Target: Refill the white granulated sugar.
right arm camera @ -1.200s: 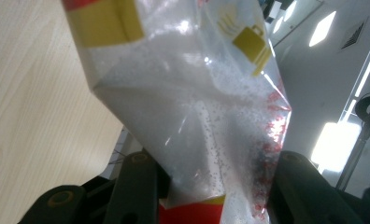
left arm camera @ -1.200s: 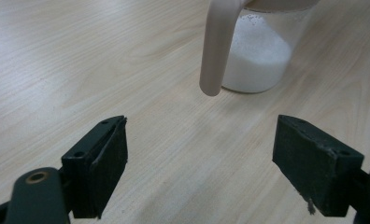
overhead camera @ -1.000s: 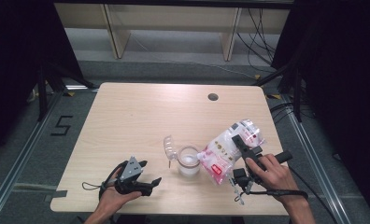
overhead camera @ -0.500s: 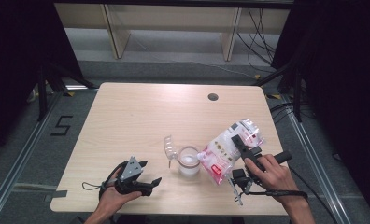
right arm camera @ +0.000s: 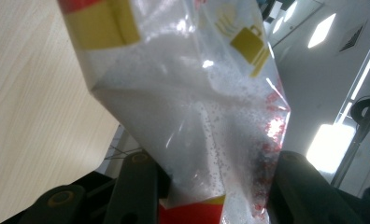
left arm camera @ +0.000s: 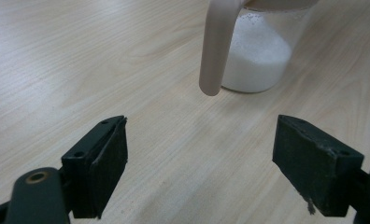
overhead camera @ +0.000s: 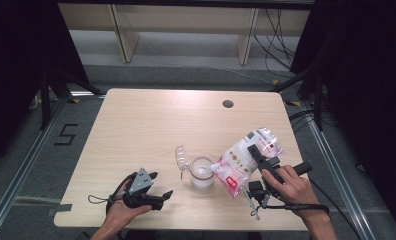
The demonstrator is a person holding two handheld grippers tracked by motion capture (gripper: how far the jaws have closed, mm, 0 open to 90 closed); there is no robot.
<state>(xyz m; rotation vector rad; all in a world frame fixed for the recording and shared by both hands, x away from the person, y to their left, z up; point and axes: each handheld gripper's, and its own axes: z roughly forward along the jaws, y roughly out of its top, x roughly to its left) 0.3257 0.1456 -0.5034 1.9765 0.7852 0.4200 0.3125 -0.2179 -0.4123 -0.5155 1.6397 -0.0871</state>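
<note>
1. The right tool (overhead camera: 258, 160) is clamped on the bag (overhead camera: 243, 161) of white powder. In the right gripper view its jaws press the plastic from both sides, low on the bag (right arm camera: 192, 121).
2. The bag is tilted, with its lower corner (overhead camera: 221, 167) at the rim of the cup (overhead camera: 202, 172). My judgement is that the step in hand is pouring powder into the cup.
3. To do it well, keep the grip firm and the pouring corner right over the cup's mouth. Raise the far end of the bag slowly, so the powder slides rather than drops in a lump.
4. Watch the level: the left gripper view shows white powder already in the cup (left arm camera: 255, 63). Ease the bag back before the cup fills.
5. From the right tool, the cup stands just beyond the bag's lower corner, towards the person's left, on the tabletop (overhead camera: 156, 125).
6. The left tool (overhead camera: 161, 187) rests low over the tabletop with its jaws apart and nothing between them. The cup stands a little way ahead of it, straight along the jaws, with its curved handle (left arm camera: 217, 46) on the near side.
7. That free tool could steady the cup if it starts to shift.
8. A clear plastic lid (overhead camera: 182, 157) lies just beside the cup, on the side away from the bag.
</note>
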